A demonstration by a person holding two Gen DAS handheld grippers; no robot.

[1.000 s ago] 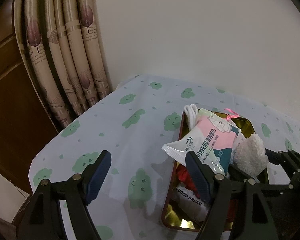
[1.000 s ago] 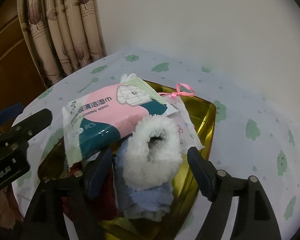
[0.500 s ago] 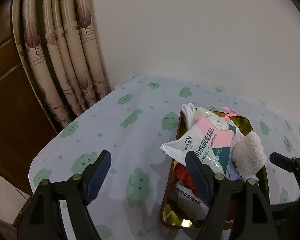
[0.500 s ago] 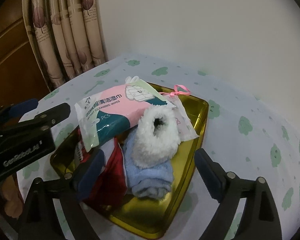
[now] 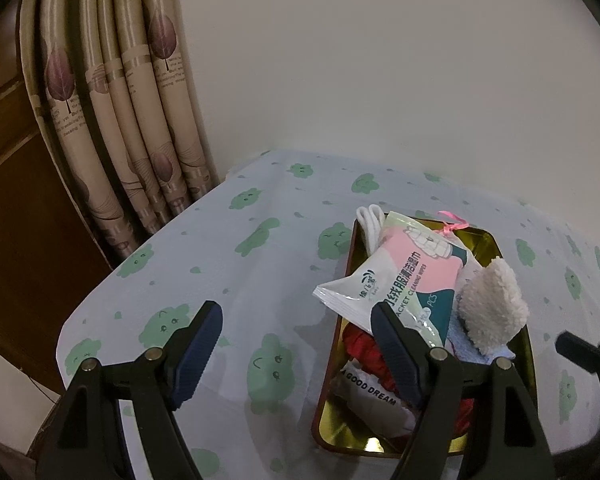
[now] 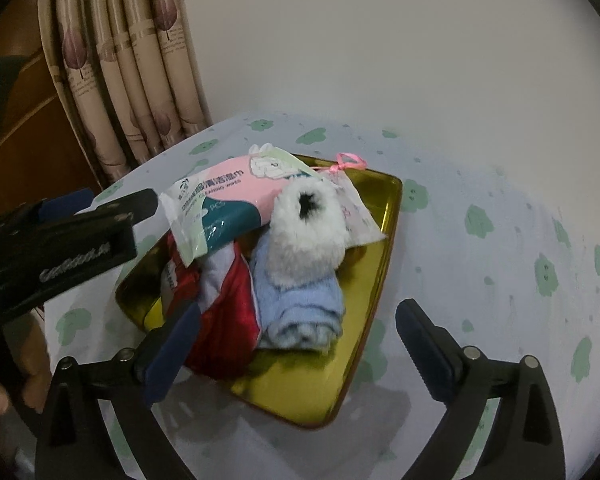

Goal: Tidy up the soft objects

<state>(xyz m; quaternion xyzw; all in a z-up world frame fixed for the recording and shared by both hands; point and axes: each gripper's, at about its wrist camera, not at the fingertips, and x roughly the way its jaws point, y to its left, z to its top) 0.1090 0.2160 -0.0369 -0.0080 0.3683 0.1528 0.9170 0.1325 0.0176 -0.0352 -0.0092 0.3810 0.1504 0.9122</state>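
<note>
A gold metal tray on the table holds a pile of soft things. A pink and teal wipes pack lies on top. A white fluffy slipper rests on a folded light blue towel. A red cloth lies beside it. My left gripper is open and empty over the cloth left of the tray. My right gripper is open and empty above the tray's near end.
The table wears a white cloth with green cloud prints. Beige curtains hang at the back left by a dark wooden panel. A plain wall stands behind. The table edge runs along the left.
My right gripper has pulled back and up from the slipper, so more of the tray shows. My left gripper has drawn back slightly. Both stay open.
</note>
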